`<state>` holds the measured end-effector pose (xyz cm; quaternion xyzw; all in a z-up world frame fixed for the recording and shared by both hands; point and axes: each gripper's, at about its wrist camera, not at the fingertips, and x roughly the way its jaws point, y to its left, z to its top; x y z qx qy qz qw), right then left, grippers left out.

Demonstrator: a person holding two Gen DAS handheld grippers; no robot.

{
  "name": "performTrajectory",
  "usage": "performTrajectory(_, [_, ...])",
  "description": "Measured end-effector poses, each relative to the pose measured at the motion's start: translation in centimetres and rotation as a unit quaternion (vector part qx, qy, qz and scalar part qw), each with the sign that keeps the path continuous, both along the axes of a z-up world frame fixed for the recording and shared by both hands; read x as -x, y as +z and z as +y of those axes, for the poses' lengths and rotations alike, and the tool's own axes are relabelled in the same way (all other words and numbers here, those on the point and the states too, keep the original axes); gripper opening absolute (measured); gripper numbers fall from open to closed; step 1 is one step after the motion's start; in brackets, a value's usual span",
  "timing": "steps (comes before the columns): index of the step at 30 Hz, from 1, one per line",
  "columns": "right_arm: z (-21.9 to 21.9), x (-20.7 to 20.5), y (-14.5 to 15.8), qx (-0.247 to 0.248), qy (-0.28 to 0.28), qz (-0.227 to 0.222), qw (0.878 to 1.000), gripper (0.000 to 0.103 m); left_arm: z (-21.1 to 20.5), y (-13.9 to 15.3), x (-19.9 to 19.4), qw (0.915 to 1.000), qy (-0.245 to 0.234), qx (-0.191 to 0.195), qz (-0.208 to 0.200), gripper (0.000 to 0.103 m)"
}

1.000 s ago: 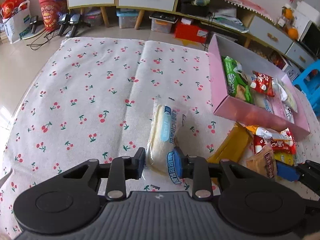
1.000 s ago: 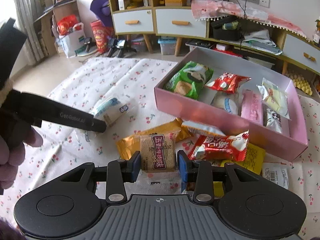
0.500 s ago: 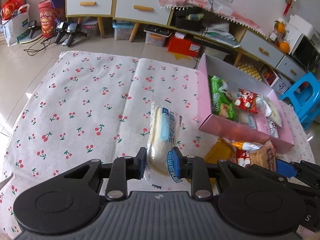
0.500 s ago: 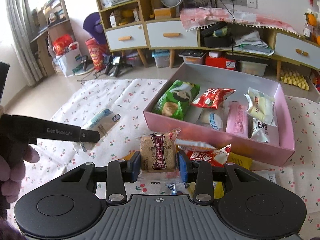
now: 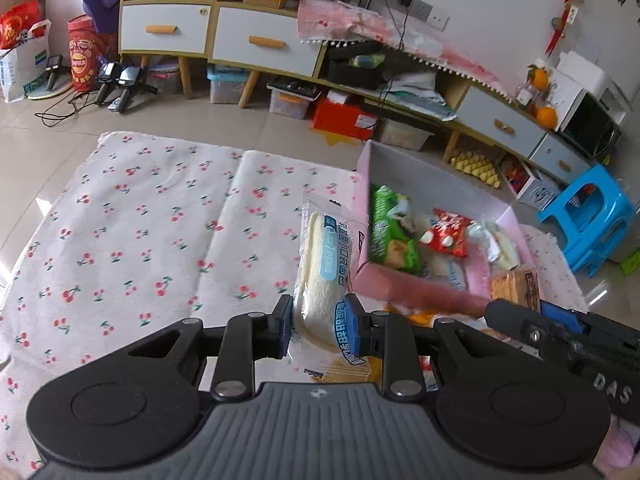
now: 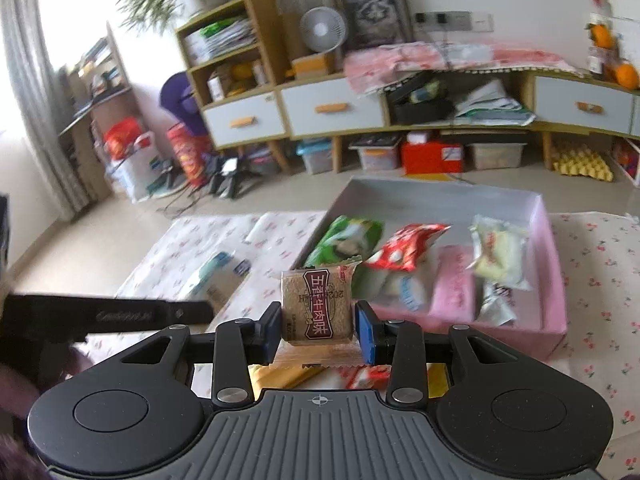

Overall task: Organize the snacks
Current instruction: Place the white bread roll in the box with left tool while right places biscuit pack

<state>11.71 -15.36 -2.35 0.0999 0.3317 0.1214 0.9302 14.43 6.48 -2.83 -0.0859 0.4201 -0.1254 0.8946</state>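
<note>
My left gripper [image 5: 318, 326] is shut on a long cream-filled bread in a clear and blue wrapper [image 5: 326, 268], lifted off the cherry-print cloth [image 5: 140, 240]. My right gripper [image 6: 318, 330] is shut on a square brown snack pack with a dark red label [image 6: 318, 306], held up in front of the pink box [image 6: 554, 280]. The same pink box [image 5: 400, 286] sits to the right in the left wrist view, holding a green bag [image 5: 390, 228], a red bag [image 5: 446, 230] and several pale packets. The right gripper's arm [image 5: 560, 332] crosses the lower right there.
Loose yellow and red snack packs [image 6: 360, 376] lie on the cloth under the right gripper. The left gripper's black arm [image 6: 112, 314] reaches in from the left. A low cabinet with drawers [image 5: 224, 38], floor clutter and a blue stool [image 5: 592, 216] stand beyond the cloth.
Both grippers have risen with their snacks. The bread has left the cloth and the brown pack now hangs higher, in front of the box. The views tilt up toward the cabinet.
</note>
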Motion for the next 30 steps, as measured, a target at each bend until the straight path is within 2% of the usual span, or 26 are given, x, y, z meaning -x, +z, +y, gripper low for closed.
performTrajectory(10, [-6.7,-1.4,-0.4,-0.028,-0.087,0.001,0.996,0.036,-2.6,0.5,-1.0,0.9989,-0.011,0.041,-0.021,0.024])
performTrajectory(13, [-8.3,-2.0,-0.7,-0.025,-0.100,0.008,0.995,0.036,-3.4,0.2,-1.6,0.9970,-0.019,0.073,-0.019,0.024])
performTrajectory(17, [-9.8,-3.4,-1.1,-0.016,-0.110,0.013,0.994,0.036,-4.9,0.2,-3.2,0.9978,-0.034,0.052,-0.025,0.024])
performTrajectory(21, [-10.6,-4.8,-1.5,-0.015,-0.114,0.012,0.993,0.036,-6.2,0.1,-4.6,0.9975,-0.036,0.053,-0.027,0.024])
performTrajectory(26, [-12.0,-6.7,-2.3,-0.040,-0.123,0.011,0.992,0.036,-7.7,-0.7,-5.6,0.9969,-0.051,0.051,-0.032,0.024])
performTrajectory(30, [-12.7,-7.8,-3.2,-0.063,-0.114,0.011,0.991,0.036,-7.8,-2.0,-6.2,0.9959,-0.055,0.068,-0.020,0.024])
